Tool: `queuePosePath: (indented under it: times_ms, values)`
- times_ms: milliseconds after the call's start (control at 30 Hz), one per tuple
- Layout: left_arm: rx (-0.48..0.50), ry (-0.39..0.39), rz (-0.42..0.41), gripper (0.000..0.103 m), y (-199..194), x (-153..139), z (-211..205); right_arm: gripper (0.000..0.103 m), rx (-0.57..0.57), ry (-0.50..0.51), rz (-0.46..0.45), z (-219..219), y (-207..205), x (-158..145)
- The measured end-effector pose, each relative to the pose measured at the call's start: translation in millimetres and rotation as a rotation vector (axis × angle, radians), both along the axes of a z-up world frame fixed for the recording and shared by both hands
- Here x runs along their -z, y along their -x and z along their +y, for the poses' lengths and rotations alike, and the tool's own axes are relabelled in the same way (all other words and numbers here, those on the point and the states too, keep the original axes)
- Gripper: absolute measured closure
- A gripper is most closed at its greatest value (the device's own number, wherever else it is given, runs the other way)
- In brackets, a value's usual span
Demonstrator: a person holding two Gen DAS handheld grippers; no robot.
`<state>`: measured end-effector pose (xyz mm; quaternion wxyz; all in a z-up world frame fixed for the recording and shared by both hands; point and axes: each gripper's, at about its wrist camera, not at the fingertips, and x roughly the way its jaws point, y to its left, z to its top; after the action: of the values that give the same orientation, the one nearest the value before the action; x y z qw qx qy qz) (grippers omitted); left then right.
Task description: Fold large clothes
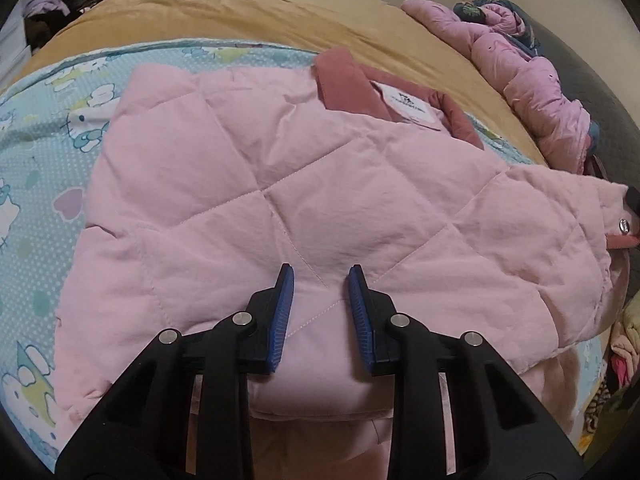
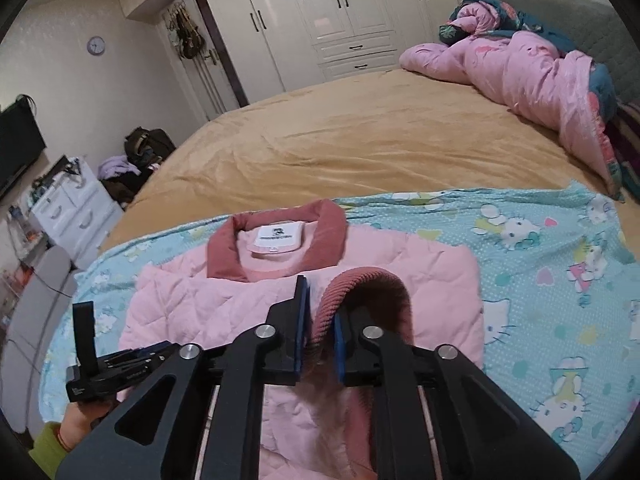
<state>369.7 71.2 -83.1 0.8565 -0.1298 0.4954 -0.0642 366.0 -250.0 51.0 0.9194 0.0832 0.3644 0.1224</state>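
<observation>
Pink quilted jacket (image 1: 304, 184): flat on cartoon sheet (image 1: 48, 184), frame centre. Left claw (image 1: 321, 280): spread over fabric, pinching nothing. Right claw (image 2: 322, 312): ribbed cuff (image 2: 360, 284) between blades, grip uncertain. Risk: cuff slipping free, sleeve fold undone.

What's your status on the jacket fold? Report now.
Left gripper open over pink jacket. Right gripper around ribbed cuff, grip unclear. Nothing blocking.

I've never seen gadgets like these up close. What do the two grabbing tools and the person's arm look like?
Both grippers, left and right, are black plastic frames with triangular cut-outs and silver round pivot pins. Their jaws carry ribbed blue pads. The person's wrist shows a yellow-green sleeve and a thin red band.
</observation>
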Motion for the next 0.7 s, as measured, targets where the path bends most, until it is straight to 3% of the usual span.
queuePosePath:
  times_ms: [67, 167, 267, 367, 467, 700]
  values:
    - [0.002, -0.004, -0.004, 0.082, 1, 2, 0, 0.052, 0.052, 0.009, -0.021, -5, 8, -3]
    - [-0.002, 0.011, -0.005, 0.082, -1, 3, 1, 0.052, 0.069, 0.000, -0.063, -8, 17, -7]
    - [-0.004, 0.009, -0.002, 0.082, -1, 4, 2, 0.051, -0.025, -0.017, -0.032, 8, 15, -1]
    - [-0.004, 0.011, -0.002, 0.082, -1, 4, 3, 0.044, -0.107, 0.036, 0.003, 42, 11, 13]
    - [-0.005, 0.018, -0.003, 0.082, -2, 3, 1, 0.037, -0.158, 0.093, 0.076, 73, 4, 38]
    - [-0.002, 0.026, -0.014, 0.082, 0, 5, 4, 0.035, -0.134, 0.225, 0.224, 97, -15, 112]
